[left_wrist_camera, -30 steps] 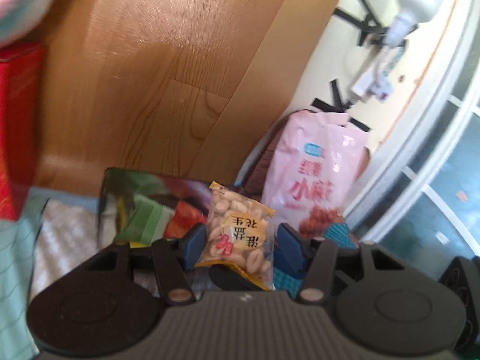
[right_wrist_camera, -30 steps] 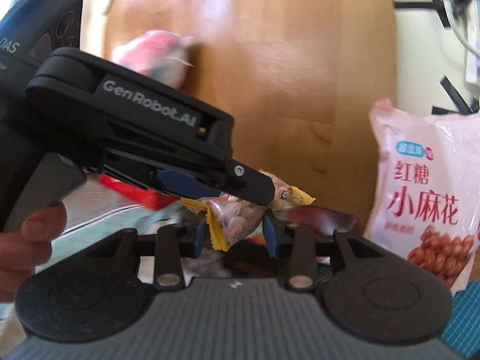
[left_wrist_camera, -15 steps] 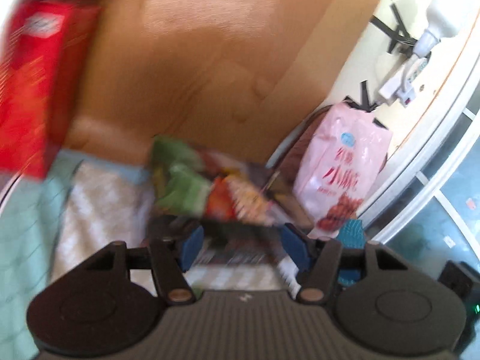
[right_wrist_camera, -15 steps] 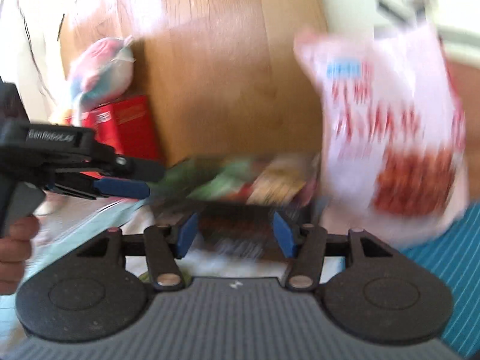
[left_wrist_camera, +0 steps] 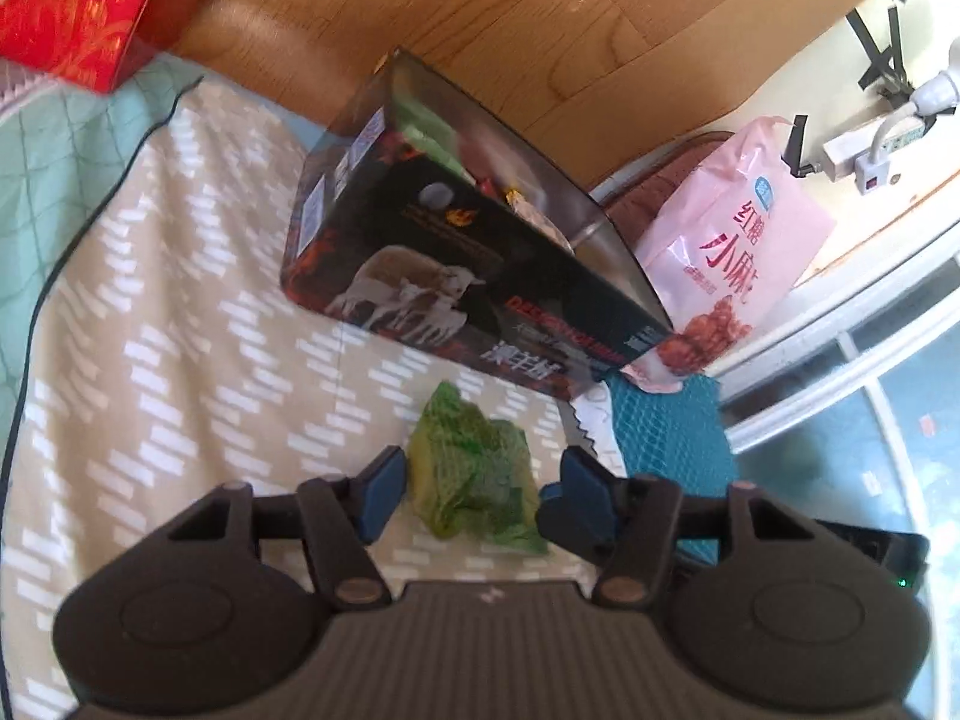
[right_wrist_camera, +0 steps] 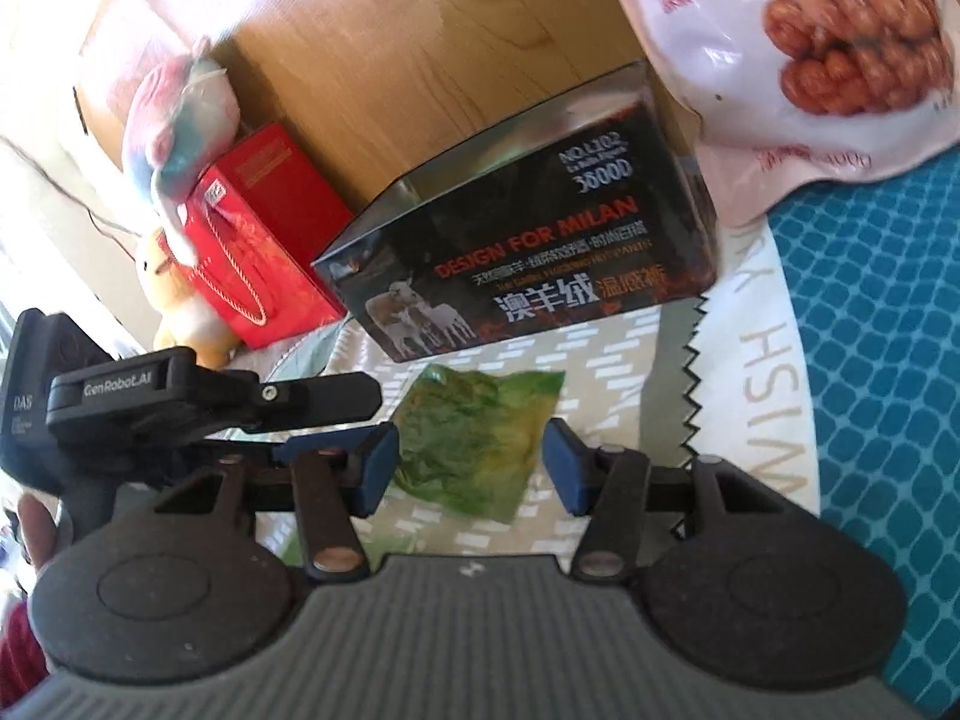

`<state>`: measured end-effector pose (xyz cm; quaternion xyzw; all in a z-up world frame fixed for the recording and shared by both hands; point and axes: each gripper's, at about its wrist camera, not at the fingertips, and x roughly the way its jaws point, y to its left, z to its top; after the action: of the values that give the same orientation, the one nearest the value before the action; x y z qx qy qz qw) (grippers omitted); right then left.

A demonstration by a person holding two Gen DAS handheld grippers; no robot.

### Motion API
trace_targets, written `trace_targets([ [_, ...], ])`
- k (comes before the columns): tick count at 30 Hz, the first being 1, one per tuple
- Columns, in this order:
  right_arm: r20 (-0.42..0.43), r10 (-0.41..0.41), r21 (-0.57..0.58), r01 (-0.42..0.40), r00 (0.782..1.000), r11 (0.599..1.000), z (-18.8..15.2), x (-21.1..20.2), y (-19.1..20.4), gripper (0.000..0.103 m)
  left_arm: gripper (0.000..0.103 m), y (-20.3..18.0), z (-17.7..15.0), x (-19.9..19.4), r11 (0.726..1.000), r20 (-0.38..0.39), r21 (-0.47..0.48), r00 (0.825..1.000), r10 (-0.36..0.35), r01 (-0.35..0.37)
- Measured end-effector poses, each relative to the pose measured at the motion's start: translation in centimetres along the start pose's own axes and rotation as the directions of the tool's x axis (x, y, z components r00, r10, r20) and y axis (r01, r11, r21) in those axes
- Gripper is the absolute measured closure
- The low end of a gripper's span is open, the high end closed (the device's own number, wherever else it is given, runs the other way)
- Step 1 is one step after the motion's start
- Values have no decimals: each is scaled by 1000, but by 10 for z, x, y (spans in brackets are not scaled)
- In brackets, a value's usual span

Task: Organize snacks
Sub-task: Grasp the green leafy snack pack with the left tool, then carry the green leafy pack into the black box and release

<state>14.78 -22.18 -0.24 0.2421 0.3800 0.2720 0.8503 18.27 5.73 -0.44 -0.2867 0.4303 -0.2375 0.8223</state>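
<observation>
A green snack packet (left_wrist_camera: 474, 480) lies flat on the beige patterned cloth (left_wrist_camera: 180, 360); it also shows in the right wrist view (right_wrist_camera: 477, 441). My left gripper (left_wrist_camera: 474, 489) is open, its blue pads either side of the packet. My right gripper (right_wrist_camera: 474, 462) is open and straddles the same packet from the other side. The left gripper's body (right_wrist_camera: 180, 402) shows at the left of the right wrist view. A black open-top box (left_wrist_camera: 468, 264) (right_wrist_camera: 528, 264) behind the packet holds several snack packets.
A pink snack bag (left_wrist_camera: 732, 246) (right_wrist_camera: 810, 42) leans at the box's right. A red gift box (left_wrist_camera: 78, 6) (right_wrist_camera: 264, 240) and plush toys (right_wrist_camera: 180, 114) stand left. A wooden board (left_wrist_camera: 480, 18) backs them. A teal mat (left_wrist_camera: 666, 432) lies right.
The peanut packet that the left gripper held is gone from its jaws. Both grippers have dropped down from the box to the green packet on the cloth.
</observation>
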Motion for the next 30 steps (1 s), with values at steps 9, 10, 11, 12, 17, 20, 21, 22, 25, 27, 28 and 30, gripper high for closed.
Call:
trace_targets([
  [9, 26, -68, -100, 71, 997, 992, -5, 9, 18, 54, 64, -15, -1, 15, 1000, -8, -15, 1000, -18, 18],
  [10, 35, -84, -117, 88, 996, 989, -6, 8, 20, 56, 64, -17, -3, 17, 1000, -11, -6, 1000, -8, 8],
  [11, 46, -89, -126, 95, 995, 988, -7, 7, 22, 61, 66, -18, -5, 18, 1000, -16, 4, 1000, 2, -2],
  [12, 58, -88, -137, 95, 994, 986, -7, 6, 23, 63, 66, -20, -6, 21, 1000, -22, 11, 1000, 9, -8],
  [17, 125, -71, -177, 93, 990, 980, -10, -5, 26, 64, 67, -26, -6, 9, 1000, 1, 15, 1000, -23, 23],
  [20, 186, -44, -232, 87, 982, 969, -8, -17, 39, 64, 65, -37, 0, -11, 997, 42, 59, 998, -55, 52],
  [21, 211, -30, -250, 84, 977, 965, -4, -20, 45, 64, 65, -41, 3, -18, 995, 63, 73, 996, -66, 61],
  [22, 228, -19, -266, 81, 974, 961, 0, -22, 50, 64, 65, -45, 8, -25, 994, 83, 86, 994, -72, 65],
  [25, 255, -9, -328, 95, 967, 940, 22, -14, 63, 64, 63, -55, 30, -34, 992, 138, 123, 989, -44, 27],
  [27, 260, -4, -349, 98, 966, 932, 42, 2, 71, 64, 58, -56, 50, -36, 991, 172, 131, 985, -15, -8],
  [28, 261, -3, -361, 100, 965, 927, 51, 11, 73, 64, 57, -57, 60, -33, 991, 188, 130, 982, 9, -34],
  [30, 253, -14, -368, 109, 967, 923, 71, 38, 76, 56, 50, -57, 77, -22, 984, 224, 134, 971, 84, -116],
])
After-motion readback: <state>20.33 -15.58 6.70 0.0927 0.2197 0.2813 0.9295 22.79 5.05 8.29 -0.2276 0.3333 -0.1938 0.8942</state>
